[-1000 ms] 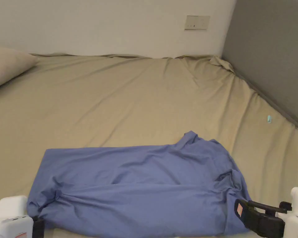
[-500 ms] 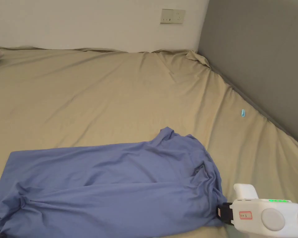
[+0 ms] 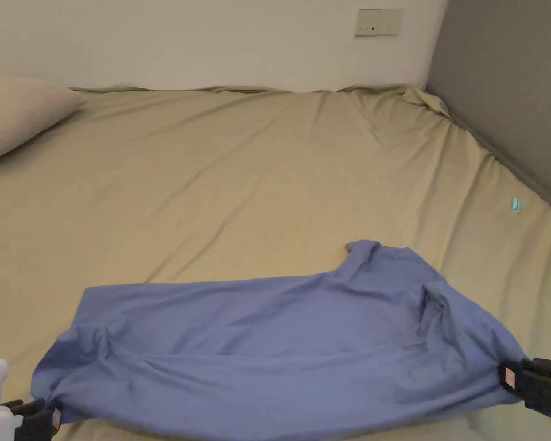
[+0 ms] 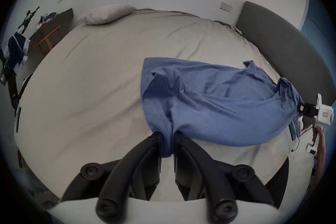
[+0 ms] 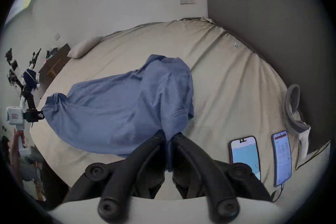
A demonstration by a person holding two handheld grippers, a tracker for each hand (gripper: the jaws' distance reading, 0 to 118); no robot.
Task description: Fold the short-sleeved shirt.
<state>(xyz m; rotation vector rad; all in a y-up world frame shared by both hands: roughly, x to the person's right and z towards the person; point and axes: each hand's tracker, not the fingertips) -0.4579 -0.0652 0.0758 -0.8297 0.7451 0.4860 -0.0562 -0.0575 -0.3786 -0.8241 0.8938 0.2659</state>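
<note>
A blue short-sleeved shirt (image 3: 280, 339) lies stretched sideways across the near part of the bed, rumpled, with one sleeve sticking up at the far right. My left gripper (image 3: 49, 414) is shut on the shirt's near-left corner; in the left gripper view the cloth (image 4: 218, 100) is pinched between the jaws of the left gripper (image 4: 167, 138). My right gripper (image 3: 505, 376) is shut on the near-right corner; the right gripper view shows a bunch of the shirt (image 5: 118, 111) held in the right gripper (image 5: 170, 138). The near edge hangs slightly between the two.
A beige sheet (image 3: 240, 189) covers the bed. A pillow (image 3: 22, 112) lies at the far left, a grey headboard (image 3: 509, 92) runs along the right. Two phones (image 5: 245, 155) lie on the bed by my right gripper. A small blue clip (image 3: 516, 205) rests near the headboard.
The head camera swung right and back left. The shirt is now pulled wider between the two grippers, its right end drawn farther right and its near edge tauter.
</note>
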